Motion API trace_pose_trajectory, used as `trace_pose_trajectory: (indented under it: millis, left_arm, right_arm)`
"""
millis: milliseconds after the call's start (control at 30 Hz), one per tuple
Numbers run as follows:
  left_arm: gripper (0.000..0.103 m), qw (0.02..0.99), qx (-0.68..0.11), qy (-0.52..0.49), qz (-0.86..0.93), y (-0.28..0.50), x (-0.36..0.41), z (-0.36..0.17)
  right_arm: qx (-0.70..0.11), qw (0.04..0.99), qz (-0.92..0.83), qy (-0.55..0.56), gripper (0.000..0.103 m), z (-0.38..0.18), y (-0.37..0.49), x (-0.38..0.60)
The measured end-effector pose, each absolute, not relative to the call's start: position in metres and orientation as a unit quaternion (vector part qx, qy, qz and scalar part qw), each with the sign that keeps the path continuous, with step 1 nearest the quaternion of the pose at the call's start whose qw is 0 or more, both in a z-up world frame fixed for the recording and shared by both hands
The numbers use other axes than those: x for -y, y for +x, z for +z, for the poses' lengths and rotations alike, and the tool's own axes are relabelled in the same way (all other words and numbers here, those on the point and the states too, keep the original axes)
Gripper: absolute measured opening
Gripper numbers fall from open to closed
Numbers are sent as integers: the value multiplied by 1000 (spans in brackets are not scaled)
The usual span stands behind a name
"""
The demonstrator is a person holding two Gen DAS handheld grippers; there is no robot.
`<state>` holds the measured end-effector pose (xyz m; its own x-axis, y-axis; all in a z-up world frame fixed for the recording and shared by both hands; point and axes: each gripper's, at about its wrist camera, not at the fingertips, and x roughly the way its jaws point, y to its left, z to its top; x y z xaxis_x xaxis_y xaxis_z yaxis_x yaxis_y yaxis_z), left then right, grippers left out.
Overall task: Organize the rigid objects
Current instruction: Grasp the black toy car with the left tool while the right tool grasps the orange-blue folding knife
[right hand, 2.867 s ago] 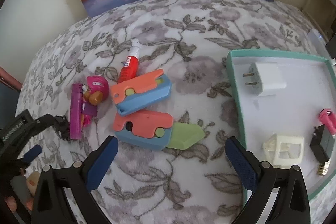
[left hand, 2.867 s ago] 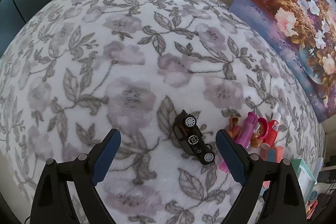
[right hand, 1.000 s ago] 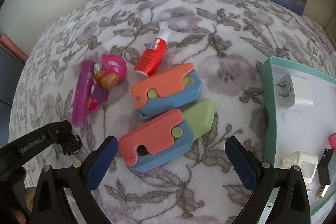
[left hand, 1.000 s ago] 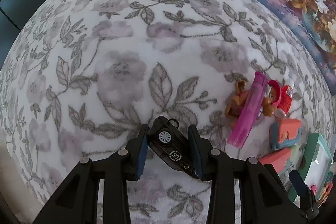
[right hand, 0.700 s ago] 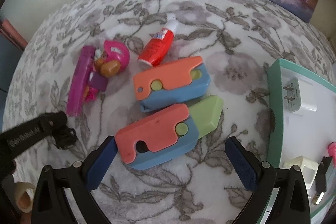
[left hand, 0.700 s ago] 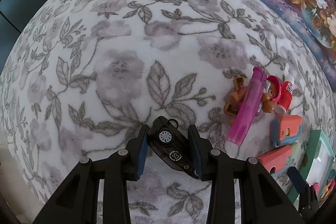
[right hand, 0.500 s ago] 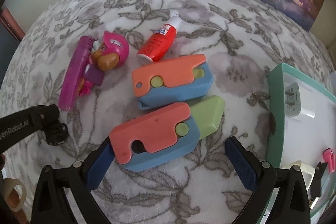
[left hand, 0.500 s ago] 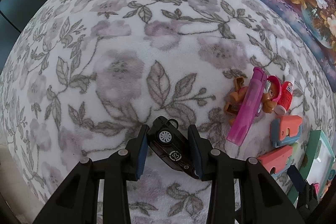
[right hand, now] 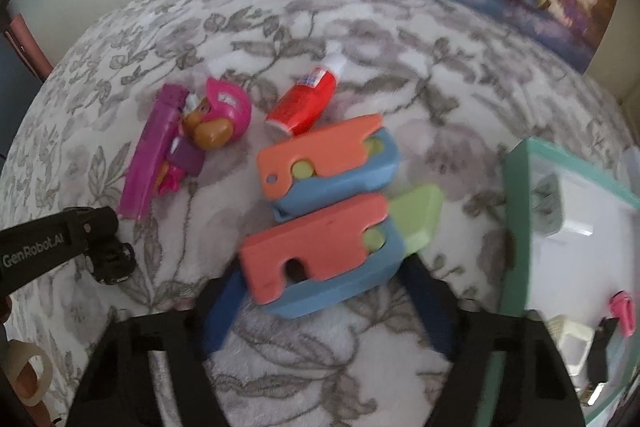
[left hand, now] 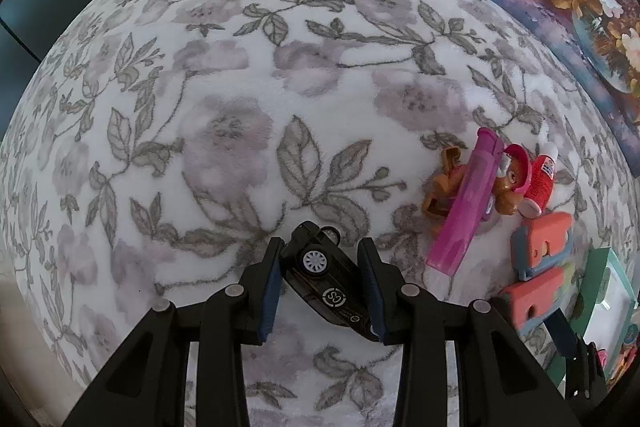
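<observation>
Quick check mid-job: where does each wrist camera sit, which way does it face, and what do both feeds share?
Left wrist: on the left gripper, facing steeply down at the floral blanket; its fingers clamp the black toy car.
Right wrist: on the right gripper, facing down; jaws just been closing around the nearer orange-blue toy.
Shared: pink figure, red tube, teal tray, car.

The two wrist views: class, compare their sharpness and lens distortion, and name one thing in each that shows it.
Left wrist view: sharp; the toy car between the left gripper pads is crisp, though the fisheye bulges the blanket into a dome. Right wrist view: smeared by motion; the right gripper, jaws just closing around the near toy knife, and the tray edge look soft.
</observation>
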<state>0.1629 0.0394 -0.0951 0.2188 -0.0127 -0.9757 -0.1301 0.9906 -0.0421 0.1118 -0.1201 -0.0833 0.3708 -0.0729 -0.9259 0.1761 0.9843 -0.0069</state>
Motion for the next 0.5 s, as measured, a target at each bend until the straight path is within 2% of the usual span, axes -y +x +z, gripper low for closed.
trace_pose_trajectory:
  millis: [500]
  left_arm:
    - [39, 782, -621, -47, 43, 159, -31, -86]
  right_arm:
    - [-563, 821, -56, 80, 74, -81, 112, 131]
